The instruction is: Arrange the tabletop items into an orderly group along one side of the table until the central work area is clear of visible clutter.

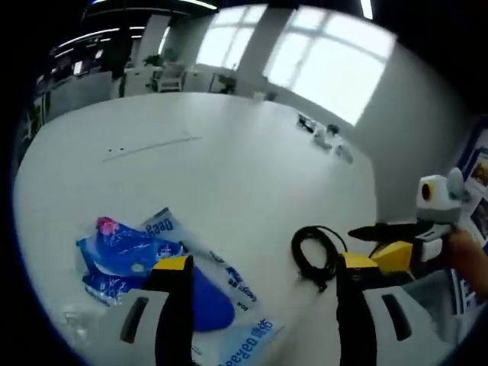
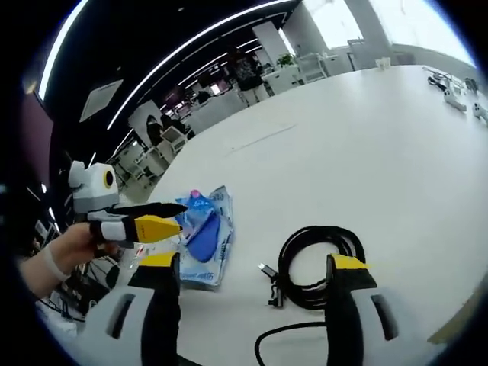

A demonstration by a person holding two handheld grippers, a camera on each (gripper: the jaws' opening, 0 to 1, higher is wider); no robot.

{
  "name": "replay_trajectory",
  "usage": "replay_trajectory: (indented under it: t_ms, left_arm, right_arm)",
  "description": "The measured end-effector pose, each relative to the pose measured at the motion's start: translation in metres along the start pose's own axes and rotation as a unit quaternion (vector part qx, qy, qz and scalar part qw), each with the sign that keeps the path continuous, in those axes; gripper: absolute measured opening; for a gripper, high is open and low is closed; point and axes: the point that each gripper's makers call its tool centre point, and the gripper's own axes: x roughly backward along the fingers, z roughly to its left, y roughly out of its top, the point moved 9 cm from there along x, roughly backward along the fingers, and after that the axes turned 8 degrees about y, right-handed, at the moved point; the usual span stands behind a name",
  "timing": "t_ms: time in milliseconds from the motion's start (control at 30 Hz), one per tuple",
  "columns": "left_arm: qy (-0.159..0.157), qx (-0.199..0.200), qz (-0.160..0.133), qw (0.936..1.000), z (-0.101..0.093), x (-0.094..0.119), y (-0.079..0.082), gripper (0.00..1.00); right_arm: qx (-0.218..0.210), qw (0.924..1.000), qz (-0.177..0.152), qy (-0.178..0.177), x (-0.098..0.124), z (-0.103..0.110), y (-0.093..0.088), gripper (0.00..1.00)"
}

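In the left gripper view, the left gripper [image 1: 263, 278] hovers over the white worktop [image 1: 229, 160] with its yellow-tipped jaws wide apart and holding nothing. Just under its left jaw lies a flat clear plastic packet with blue printing and a blue insert [image 1: 164, 278], a small pink patch at its far left corner. To the right, between the jaws and a little beyond them, sits a coiled black cable [image 1: 316, 252]. The right gripper [image 1: 381, 232] reaches in from the right, its slim jaws close together just beside the coil.

In the right gripper view, the right gripper [image 2: 255, 263] also has wide, empty jaws. The black cable [image 2: 316, 263] lies between them, with the blue packet [image 2: 204, 232] to the left. Far across the worktop [image 2: 366, 130], small white devices [image 2: 457, 95] rest near its edge.
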Motion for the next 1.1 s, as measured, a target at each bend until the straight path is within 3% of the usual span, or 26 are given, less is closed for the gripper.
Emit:
replay_trajectory:
  t_ms: [167, 533, 833, 1100]
  left_arm:
    - [0.022, -0.004, 0.002, 0.9997, 0.018, 0.017, 0.001, 0.71]
    - [0.072, -0.009, -0.006, 0.9973, 0.053, 0.050, 0.004, 0.68]
    - [0.112, -0.015, -0.029, 0.9932, 0.077, 0.064, 0.006, 0.64]
    - [0.127, -0.021, -0.021, 0.9914, 0.096, 0.059, 0.004, 0.60]
  right_arm:
    - [0.001, 0.9993, 0.009, 0.037, -0.020, 0.019, 0.001, 0.67]
    - [0.010, 0.9962, 0.025, 0.082, -0.052, 0.050, -0.002, 0.63]
    - [0.008, 0.9949, 0.029, 0.097, -0.069, 0.067, -0.006, 0.59]
    - [0.016, 0.9943, 0.036, 0.099, -0.082, 0.078, -0.004, 0.57]
